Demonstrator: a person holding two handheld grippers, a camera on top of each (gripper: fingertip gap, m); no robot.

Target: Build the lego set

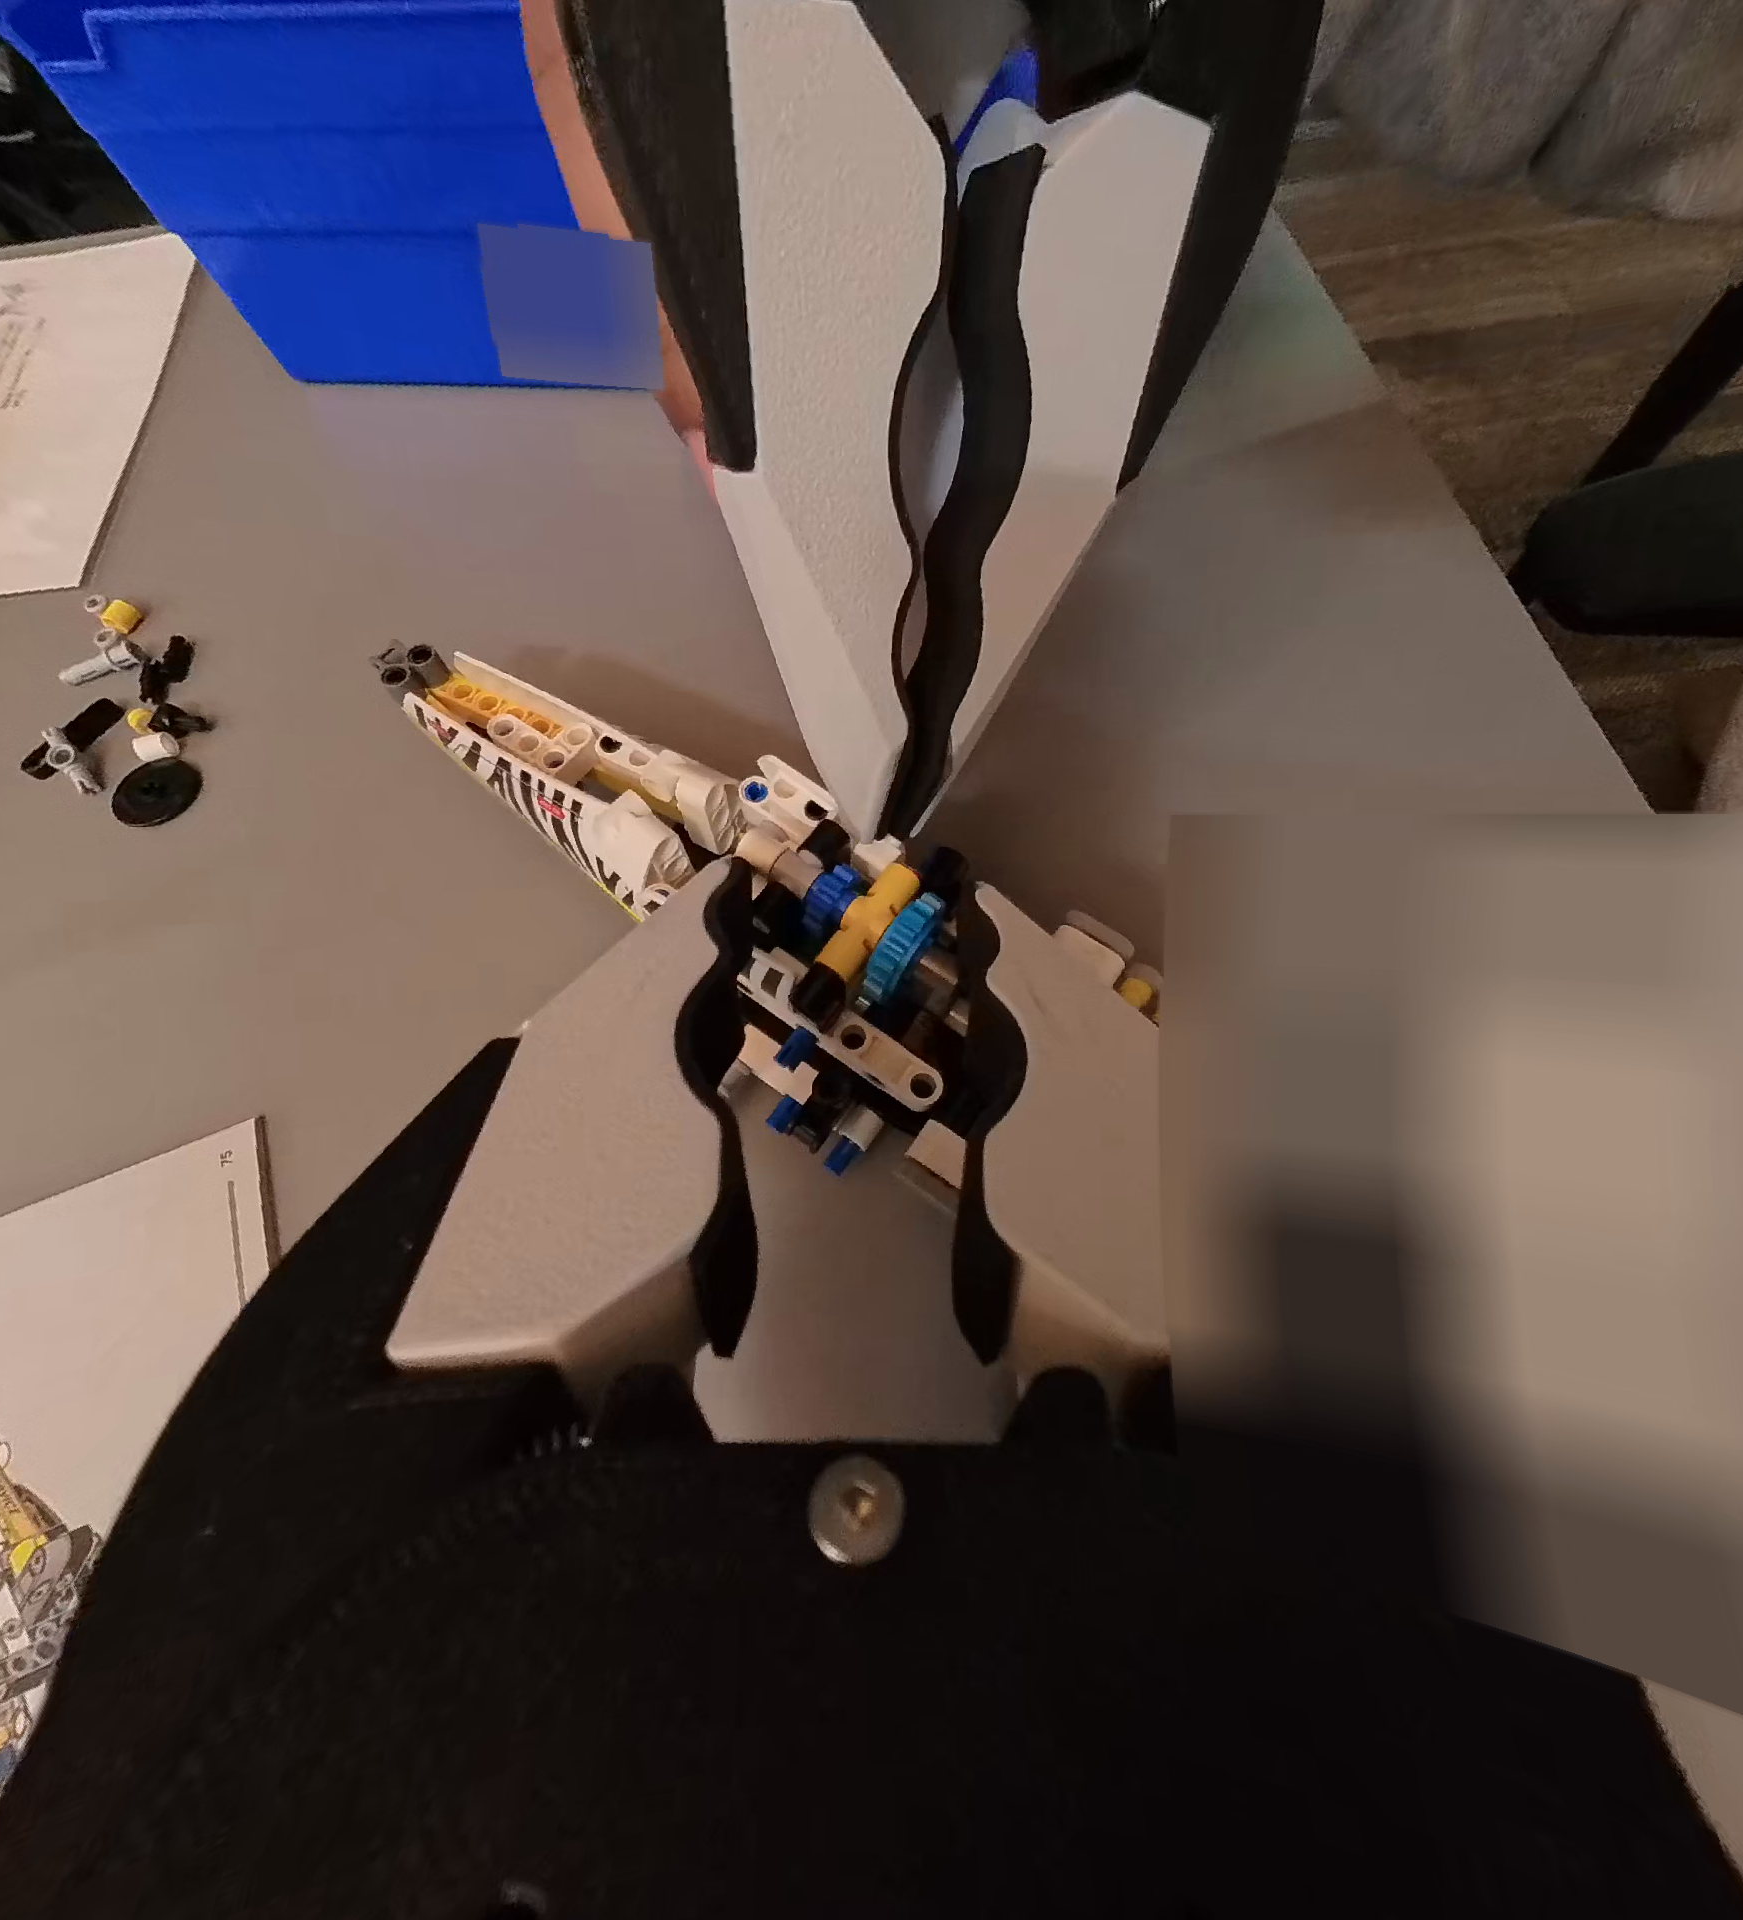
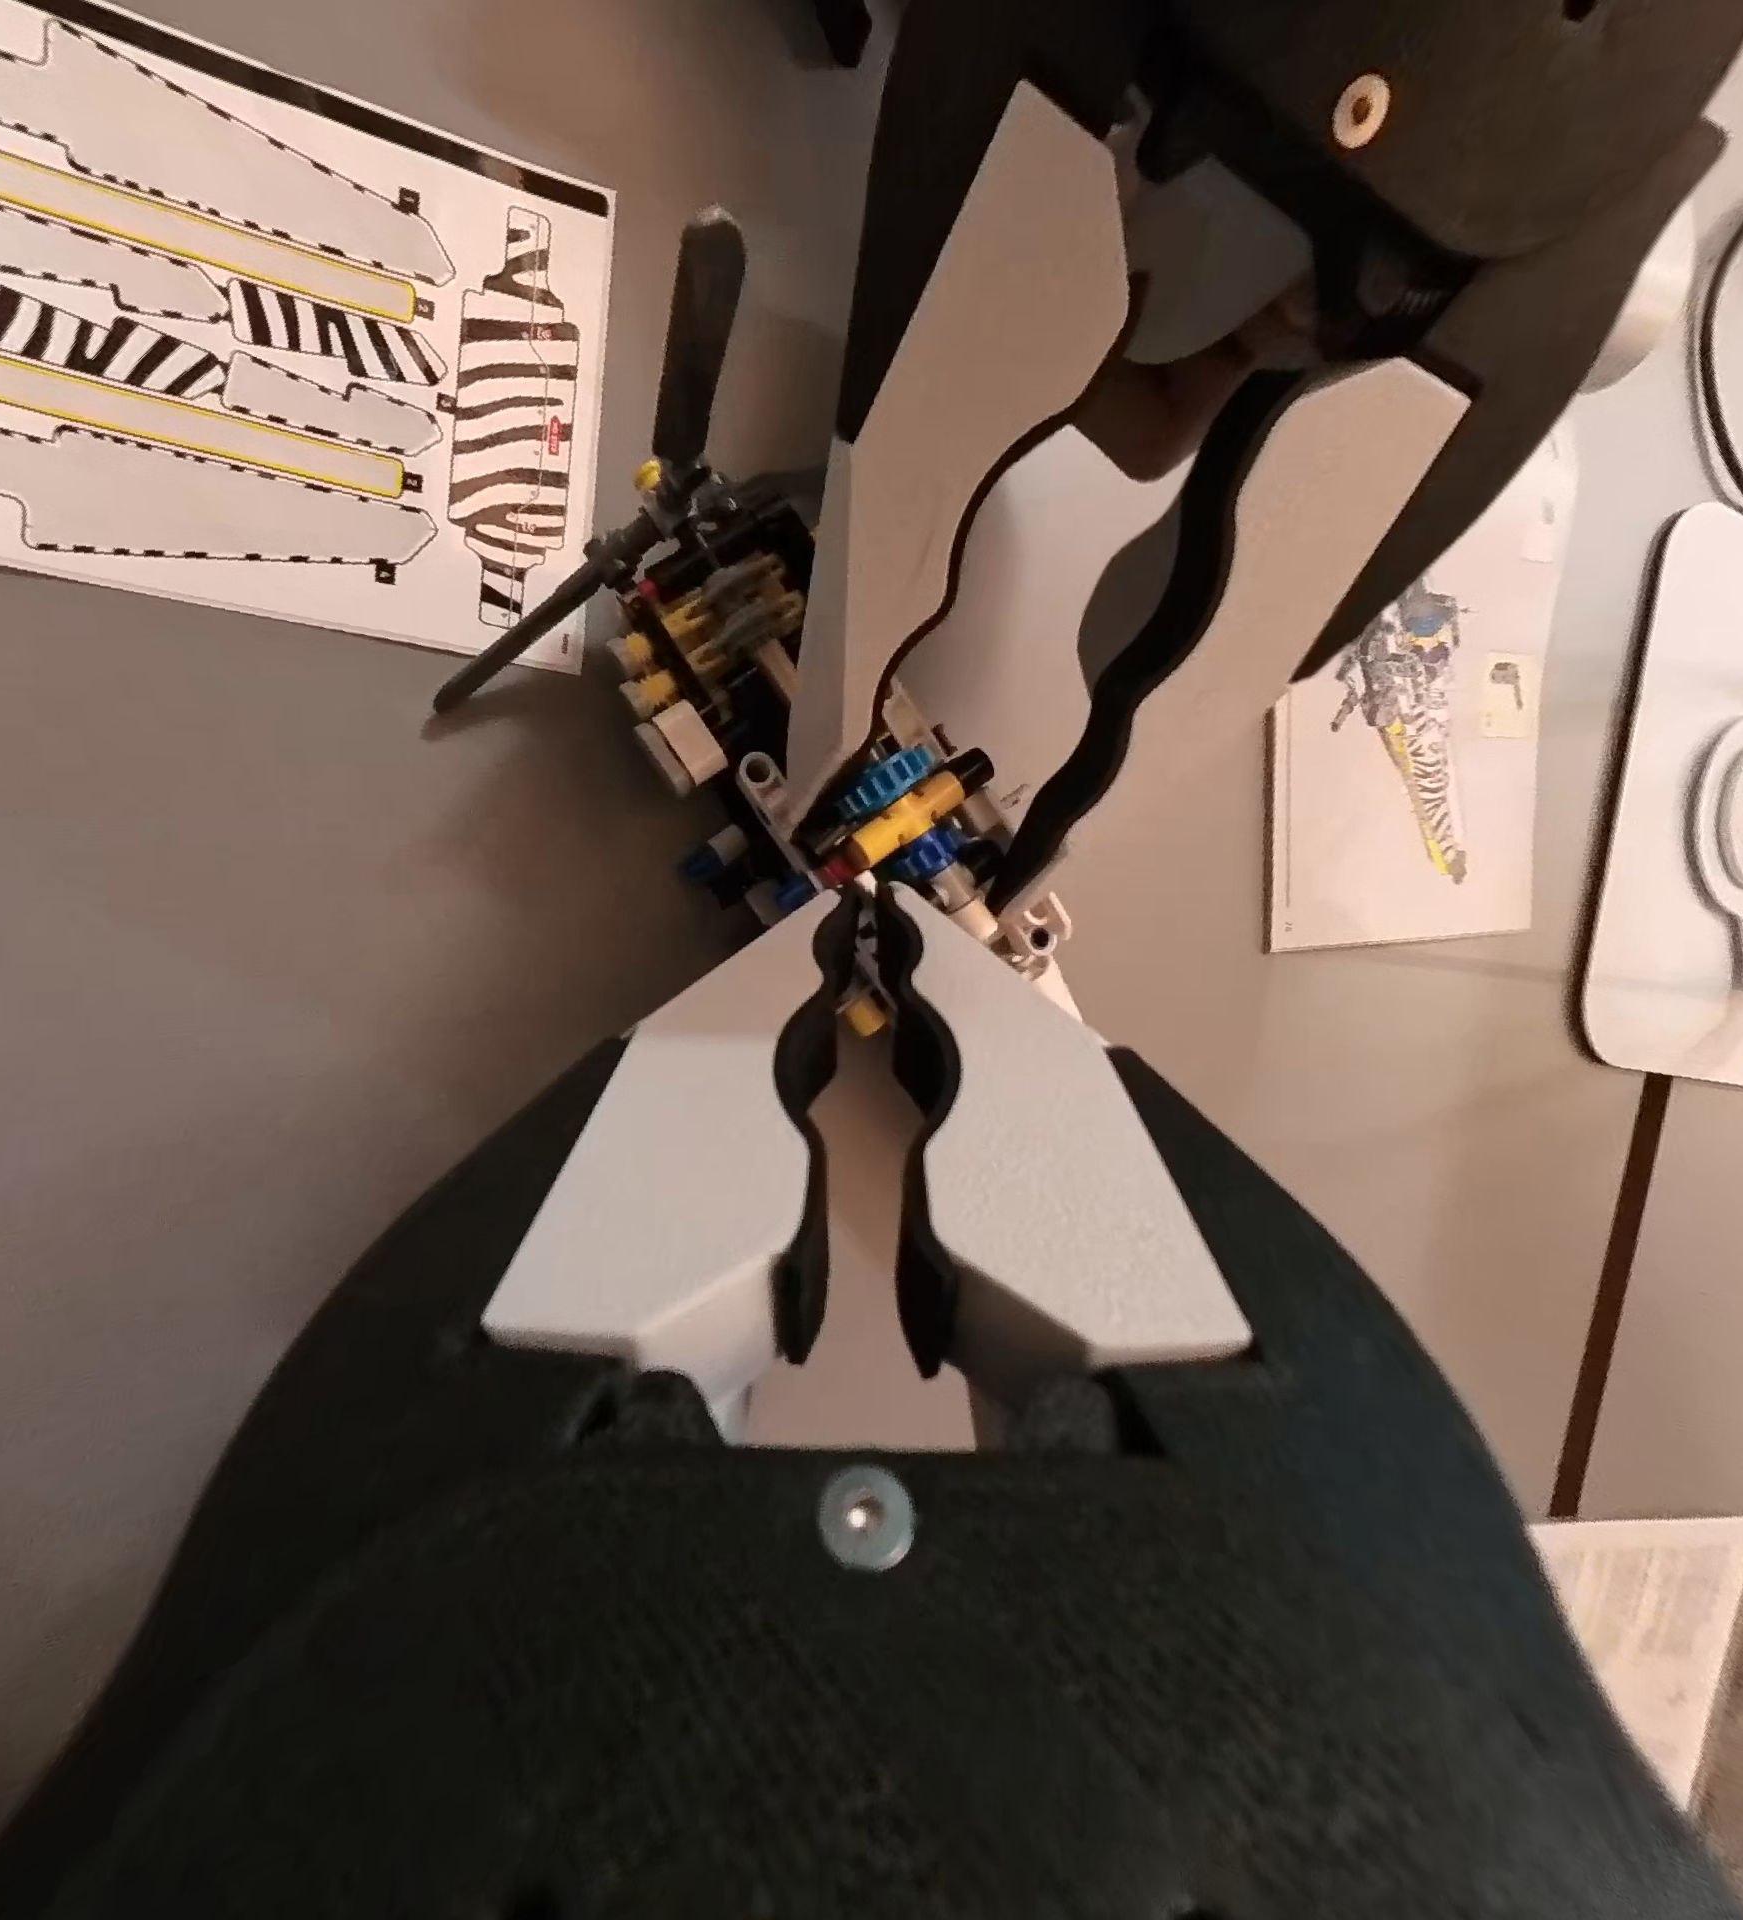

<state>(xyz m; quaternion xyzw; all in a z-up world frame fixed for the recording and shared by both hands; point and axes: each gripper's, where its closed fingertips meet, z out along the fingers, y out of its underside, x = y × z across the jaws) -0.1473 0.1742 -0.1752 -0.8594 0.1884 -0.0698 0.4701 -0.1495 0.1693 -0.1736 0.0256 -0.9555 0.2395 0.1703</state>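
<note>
The left gripper point(image 1: 851, 935) clamps the lego model point(image 1: 846, 997) around its gears; the right gripper point(image 2: 872, 914), nearly closed, pinches a small white piece point(image 2: 865, 879) there.

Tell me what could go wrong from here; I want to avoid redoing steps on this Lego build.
The right gripper pinches only a tiny white piece at its tips; it might slip or pop out. The left gripper straddles the gear section, so squeezing could loosen the gears. The model's long tail may swing into the loose parts.
</note>
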